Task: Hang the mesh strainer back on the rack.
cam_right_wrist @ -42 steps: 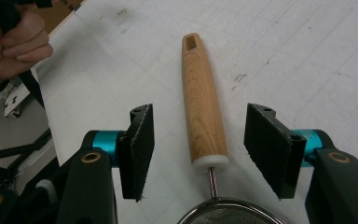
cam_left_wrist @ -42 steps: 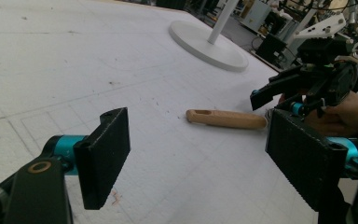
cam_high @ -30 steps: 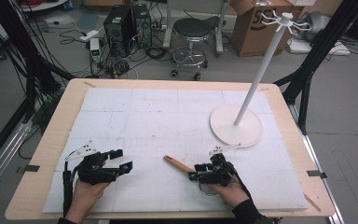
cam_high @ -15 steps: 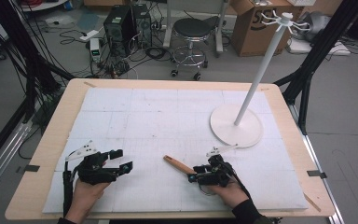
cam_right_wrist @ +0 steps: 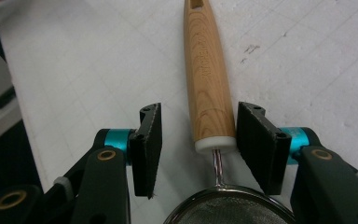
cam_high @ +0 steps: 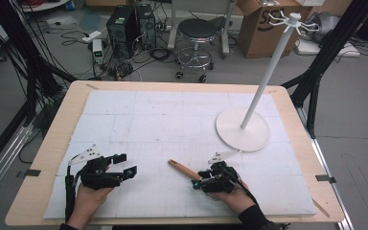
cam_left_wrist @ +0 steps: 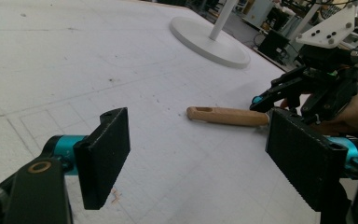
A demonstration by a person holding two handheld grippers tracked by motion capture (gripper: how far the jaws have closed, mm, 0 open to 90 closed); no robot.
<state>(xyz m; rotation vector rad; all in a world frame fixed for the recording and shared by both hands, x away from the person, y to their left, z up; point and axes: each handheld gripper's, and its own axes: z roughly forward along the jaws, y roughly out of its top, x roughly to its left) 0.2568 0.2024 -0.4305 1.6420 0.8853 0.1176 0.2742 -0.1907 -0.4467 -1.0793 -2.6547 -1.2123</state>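
Note:
A strainer with a wooden handle (cam_high: 184,169) lies flat on the white mat, its handle pointing left and away. Its metal mesh bowl (cam_right_wrist: 228,207) sits just under my right gripper (cam_high: 200,179). The right gripper (cam_right_wrist: 199,112) straddles the handle (cam_right_wrist: 207,70) near its white collar and its jaws have just been closing. The handle lies between the pads with a gap still on the left side. My left gripper (cam_high: 127,164) rests on the mat at the front left, open and with nothing in it (cam_left_wrist: 196,154). It faces the handle (cam_left_wrist: 226,116) and the right gripper (cam_left_wrist: 270,100).
A white stand with a round base (cam_high: 243,129) and a tall pole stands at the right, behind the right hand. The white mat (cam_high: 163,120) covers most of the wooden table (cam_high: 48,158). A stool, boxes and cables are on the floor beyond.
The right gripper's jaws look a little narrower around the handle. Both hands stay where they were.

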